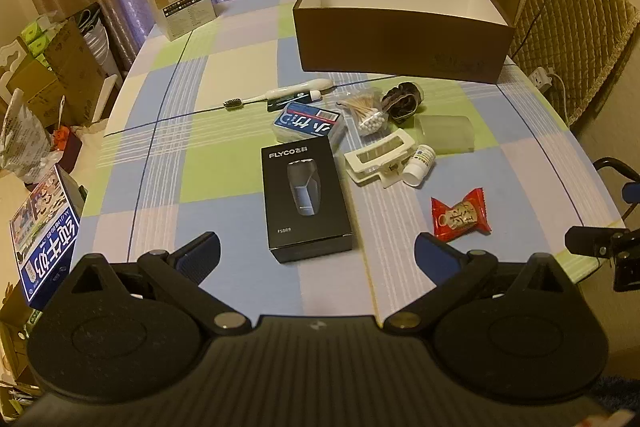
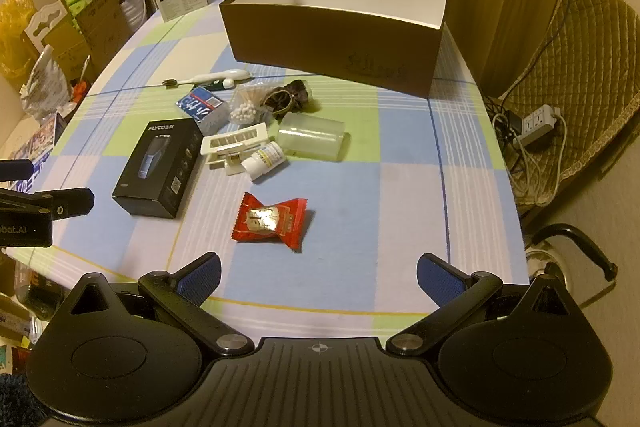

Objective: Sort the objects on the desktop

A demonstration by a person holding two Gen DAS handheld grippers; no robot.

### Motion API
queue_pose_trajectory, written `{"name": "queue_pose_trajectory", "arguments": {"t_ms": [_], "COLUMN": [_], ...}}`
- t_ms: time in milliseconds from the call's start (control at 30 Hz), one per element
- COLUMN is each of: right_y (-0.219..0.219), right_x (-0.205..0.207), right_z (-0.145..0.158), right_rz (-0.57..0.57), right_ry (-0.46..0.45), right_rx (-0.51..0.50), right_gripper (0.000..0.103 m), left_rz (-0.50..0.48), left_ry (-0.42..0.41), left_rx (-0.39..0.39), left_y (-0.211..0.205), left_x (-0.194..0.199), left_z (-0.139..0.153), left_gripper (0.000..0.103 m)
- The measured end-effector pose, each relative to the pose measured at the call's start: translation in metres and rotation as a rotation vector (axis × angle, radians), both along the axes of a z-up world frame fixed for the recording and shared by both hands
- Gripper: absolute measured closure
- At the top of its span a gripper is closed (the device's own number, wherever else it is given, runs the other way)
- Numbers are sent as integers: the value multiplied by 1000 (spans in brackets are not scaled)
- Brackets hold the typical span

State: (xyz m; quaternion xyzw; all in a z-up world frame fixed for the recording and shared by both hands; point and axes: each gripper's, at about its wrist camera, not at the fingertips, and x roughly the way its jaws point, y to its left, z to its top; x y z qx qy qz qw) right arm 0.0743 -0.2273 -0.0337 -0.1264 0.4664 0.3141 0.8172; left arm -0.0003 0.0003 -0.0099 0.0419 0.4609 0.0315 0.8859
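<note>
I see both the left hand-held gripper (image 1: 317, 253) and the right hand-held gripper (image 2: 319, 273) spread wide, holding nothing. The black shaver box (image 1: 306, 202) lies just ahead of the left; the red candy (image 2: 271, 221) lies ahead of the right.

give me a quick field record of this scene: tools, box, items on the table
left tool: open, empty, above shaver box
right tool: open, empty, near red candy
brown box: open, nothing seen inside, at far side
loose items: swabs, hair clip, pill bottle, clear cup
table: checked cloth
</note>
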Motion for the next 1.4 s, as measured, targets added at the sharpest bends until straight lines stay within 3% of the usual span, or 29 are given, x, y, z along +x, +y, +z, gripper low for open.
{"name": "queue_pose_trajectory", "arguments": {"t_ms": [1133, 1167, 1400], "right_y": [-3, -3, -3], "right_x": [2, 2, 2], "right_z": [-3, -4, -3], "right_rz": [24, 24, 25], "right_ry": [21, 21, 21], "right_rx": [-10, -10, -11], "right_gripper": [2, 2, 2], "left_rz": [-1, 57, 66], "left_ry": [33, 34, 35], "left_rx": [-5, -5, -7], "left_y": [-2, -2, -1], "left_x": [2, 2, 1], "left_z": [-9, -9, -10], "left_gripper": [1, 1, 1]}}
